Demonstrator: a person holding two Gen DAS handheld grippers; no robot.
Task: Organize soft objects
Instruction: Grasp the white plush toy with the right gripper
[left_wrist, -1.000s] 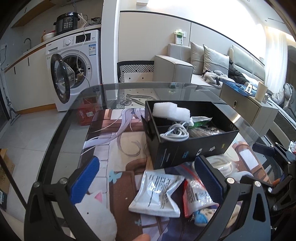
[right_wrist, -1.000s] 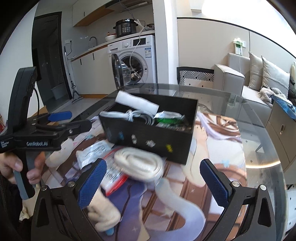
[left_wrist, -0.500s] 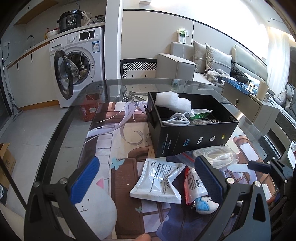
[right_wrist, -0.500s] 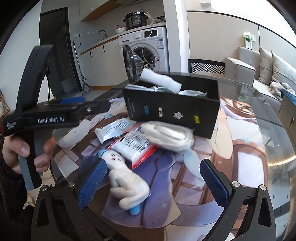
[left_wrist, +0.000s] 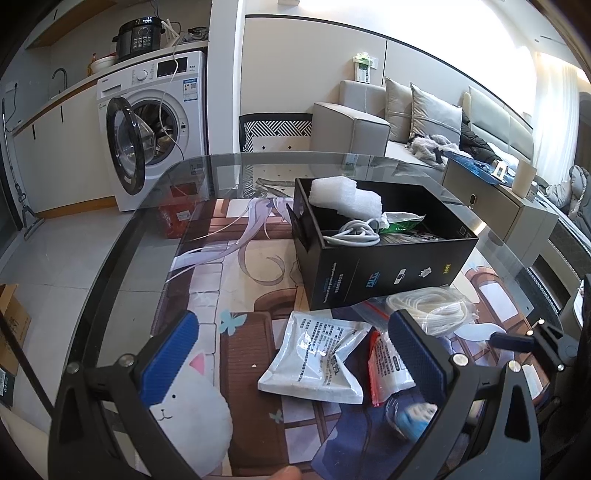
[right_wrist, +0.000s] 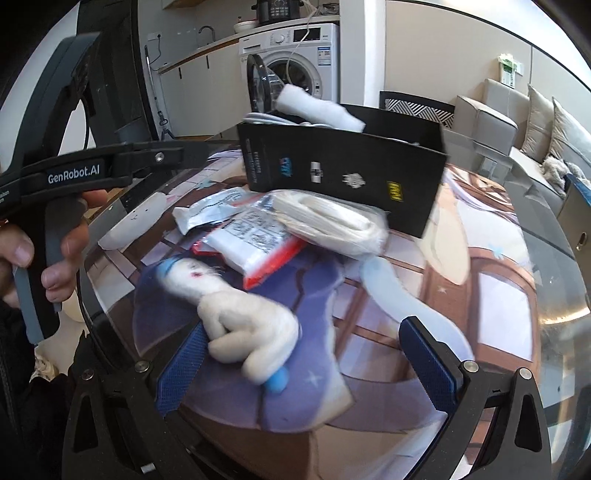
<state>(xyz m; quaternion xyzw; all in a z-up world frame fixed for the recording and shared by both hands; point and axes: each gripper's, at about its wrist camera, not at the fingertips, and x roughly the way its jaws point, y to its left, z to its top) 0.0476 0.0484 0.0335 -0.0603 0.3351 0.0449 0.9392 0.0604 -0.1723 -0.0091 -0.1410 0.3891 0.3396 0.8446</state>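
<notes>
A black box (left_wrist: 380, 266) on the glass table holds white foam (left_wrist: 343, 197), a grey cable (left_wrist: 351, 236) and a green packet. In front of it lie a bagged white cord (left_wrist: 428, 310), a silver pouch (left_wrist: 314, 358) and a red-edged bag (left_wrist: 388, 365). A white cat plush (left_wrist: 192, 410) lies by my left gripper's (left_wrist: 291, 354) left finger. A cream plush with blue ends (right_wrist: 243, 325) lies between the fingers of my right gripper (right_wrist: 310, 358). Both grippers are open and empty. The box (right_wrist: 343, 177) and cord (right_wrist: 332, 218) also show in the right wrist view.
The round glass table (left_wrist: 122, 258) carries a printed anime mat (left_wrist: 240, 280). A washing machine (left_wrist: 155, 125) with its door open stands behind on the left, a sofa (left_wrist: 406, 122) and a low cabinet (left_wrist: 517, 218) on the right. The hand-held left gripper (right_wrist: 74, 173) shows at left.
My right gripper has dropped and moved closer to the cream plush, which now lies between its fingers. My left gripper has pulled back a little; the box looks farther away.
</notes>
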